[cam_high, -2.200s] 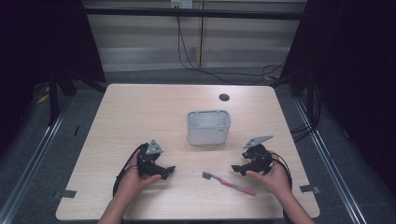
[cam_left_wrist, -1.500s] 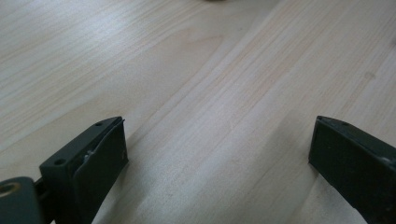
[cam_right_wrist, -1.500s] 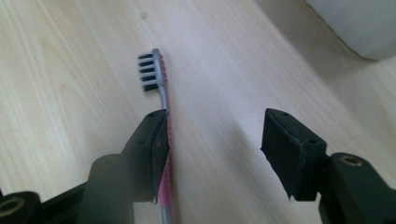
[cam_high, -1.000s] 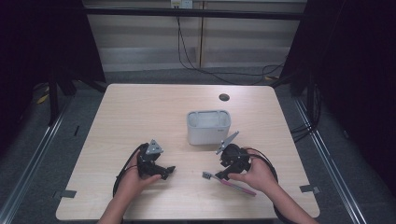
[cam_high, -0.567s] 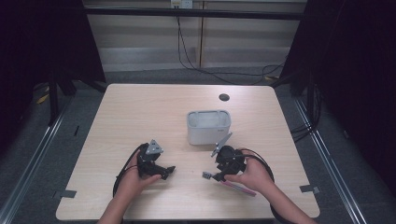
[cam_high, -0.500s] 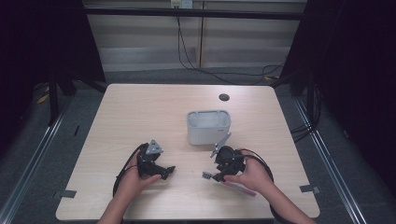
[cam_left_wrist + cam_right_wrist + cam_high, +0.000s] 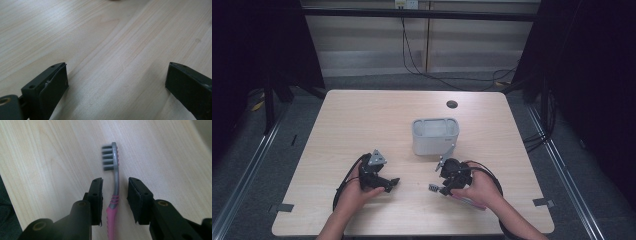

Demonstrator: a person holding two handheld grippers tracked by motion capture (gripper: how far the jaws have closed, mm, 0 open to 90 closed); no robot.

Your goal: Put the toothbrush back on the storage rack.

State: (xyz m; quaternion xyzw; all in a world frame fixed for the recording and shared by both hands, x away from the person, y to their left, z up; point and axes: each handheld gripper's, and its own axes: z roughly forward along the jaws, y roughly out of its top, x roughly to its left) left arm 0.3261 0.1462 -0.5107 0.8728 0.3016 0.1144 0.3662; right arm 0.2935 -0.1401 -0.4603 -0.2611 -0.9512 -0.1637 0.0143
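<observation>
1 toothbrush [image 7: 115, 182] on table [image 7: 362, 120], 1 grey bin [image 7: 435, 135]. Right hand-held gripper [image 7: 115, 192] closing round neck w/ gaps both sides; left hand-held gripper [image 7: 116, 80] wide apart.

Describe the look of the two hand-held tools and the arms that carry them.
Both tools are black. The left tool carries a grey three-cornered plate on top and trails a black cable. The right tool has a black cable looping behind the hand. Its jaws are flat, square-ended blocks with small screw holes. The forearms are bare, no sleeves in view.
</observation>
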